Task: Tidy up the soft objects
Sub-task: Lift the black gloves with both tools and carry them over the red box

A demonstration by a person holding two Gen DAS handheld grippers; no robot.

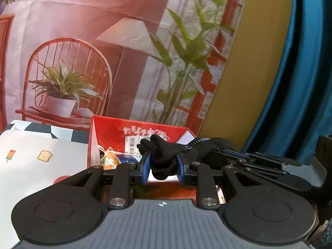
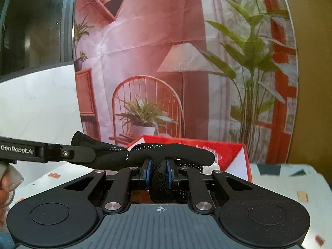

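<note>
Both grippers are on the same item – a black knit glove [image 1: 164, 157] with small white grip dots, held up in the air between them.

Left gripper [image 1: 164, 169]: blue pads closed in on a bunched part of the glove, fabric squeezed between them, glove fingers sticking up past the tips. The rest of the glove runs off to the right toward the right gripper [image 1: 249, 158], which comes in from the side in the left wrist view.

Right gripper [image 2: 159, 173]: jaws nearly together, pinching a narrow fold of glove [image 2: 159, 178] that hangs down between the pads. Above the pads the glove stretches sideways – one end toward the left gripper [image 2: 83, 154], which clamps it at the left of the right wrist view, the other end a rounded finger pointing right.

Behind and below the glove is a red cardboard box [image 1: 116, 128], open at the top. Inside it: a barcode label, something orange and something blue, too small to identify. The glove is above the box's near edge, not in it.

The box sits on a table with a light patterned cloth [image 1: 31, 157] – popsicle and toast prints. Behind it hangs a printed backdrop [image 1: 83, 41] of a room with a chair, potted plant and lamp. A blue curtain [image 1: 300, 62] hangs at the right of the left wrist view.

A bit of the person's hand [image 2: 6, 188] shows at the left edge of the right wrist view.
</note>
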